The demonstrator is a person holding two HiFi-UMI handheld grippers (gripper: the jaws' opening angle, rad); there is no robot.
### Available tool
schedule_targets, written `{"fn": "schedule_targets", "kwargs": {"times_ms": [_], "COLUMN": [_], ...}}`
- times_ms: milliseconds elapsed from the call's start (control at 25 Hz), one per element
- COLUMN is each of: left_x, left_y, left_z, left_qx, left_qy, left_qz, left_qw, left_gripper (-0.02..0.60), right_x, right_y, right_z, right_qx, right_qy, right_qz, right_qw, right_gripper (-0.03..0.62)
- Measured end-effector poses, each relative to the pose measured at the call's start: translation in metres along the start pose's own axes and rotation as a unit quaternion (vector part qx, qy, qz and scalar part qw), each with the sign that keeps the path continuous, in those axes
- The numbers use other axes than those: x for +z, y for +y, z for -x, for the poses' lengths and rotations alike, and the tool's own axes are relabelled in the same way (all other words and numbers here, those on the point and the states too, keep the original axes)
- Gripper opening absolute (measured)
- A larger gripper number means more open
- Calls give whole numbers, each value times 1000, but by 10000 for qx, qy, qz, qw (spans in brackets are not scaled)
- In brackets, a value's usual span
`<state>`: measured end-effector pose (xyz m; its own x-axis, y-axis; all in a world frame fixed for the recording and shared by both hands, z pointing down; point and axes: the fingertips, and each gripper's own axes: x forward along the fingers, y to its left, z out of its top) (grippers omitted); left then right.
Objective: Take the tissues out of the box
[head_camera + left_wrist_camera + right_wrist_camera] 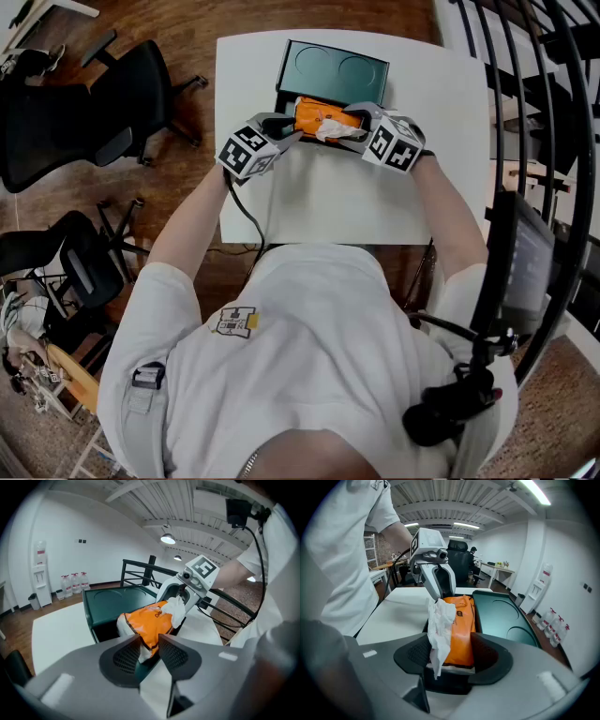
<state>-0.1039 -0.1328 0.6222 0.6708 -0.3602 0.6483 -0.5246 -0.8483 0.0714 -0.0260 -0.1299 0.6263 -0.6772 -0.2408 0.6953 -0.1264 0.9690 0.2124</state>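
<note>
Orange tissue pack (323, 116) sits in the open dark green box (281, 99) with its top above the rim, and it spans the gap between the two sets of fingers. The left gripper (149, 641) has its fingers close together on the near end of the pack. A corner of orange and white wrapper is pinched between the two ribbed pads, and the rest of the pack runs away beyond the fingertips.

The right gripper (451, 644) meets the pack from the opposite end with its fingers set much wider, one on each long side. The pack fills the space between them (the right-hand pad lies against the orange wrapper). A crumpled white tissue (439, 625) sticks out of the top of the pack. It hangs down between the pack and the left-hand finger of that gripper, and its loose tip dangles past the pad toward the camera.

Just under both pairs of fingertips is the box's dark rim. Beyond the right gripper's fingers and to their right, the lid (501, 616) lies open, with two round hollows in it. In the head view the fingertips of the two grippers point at each other across the pack, near one another but apart. Box and lid rest on a white table (328, 197), which stretches back from the fingers toward the person.
</note>
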Motion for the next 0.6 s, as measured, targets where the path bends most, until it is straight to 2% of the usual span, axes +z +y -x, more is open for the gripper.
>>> {"fn": "schedule_targets", "kwargs": {"times_ms": [200, 480, 600], "left_x": [19, 59, 65], "left_y": [-6, -22, -4], "left_z": [9, 53, 58], "left_qx": [51, -86, -266], "left_qy": [-358, -928, -1127], "left_qz": [184, -242, -261], "left_qw": [9992, 9954, 9929], "left_gripper": [105, 105, 104], "right_x": [9, 49, 57], "right_y": [-1, 3, -10], "right_z": [16, 55, 49], "right_qx": [-122, -610, -724], "right_qy": [-119, -283, -284], "right_qz": [67, 50, -14], "right_qw": [9998, 9977, 9970], "right_gripper": [232, 232, 232]}}
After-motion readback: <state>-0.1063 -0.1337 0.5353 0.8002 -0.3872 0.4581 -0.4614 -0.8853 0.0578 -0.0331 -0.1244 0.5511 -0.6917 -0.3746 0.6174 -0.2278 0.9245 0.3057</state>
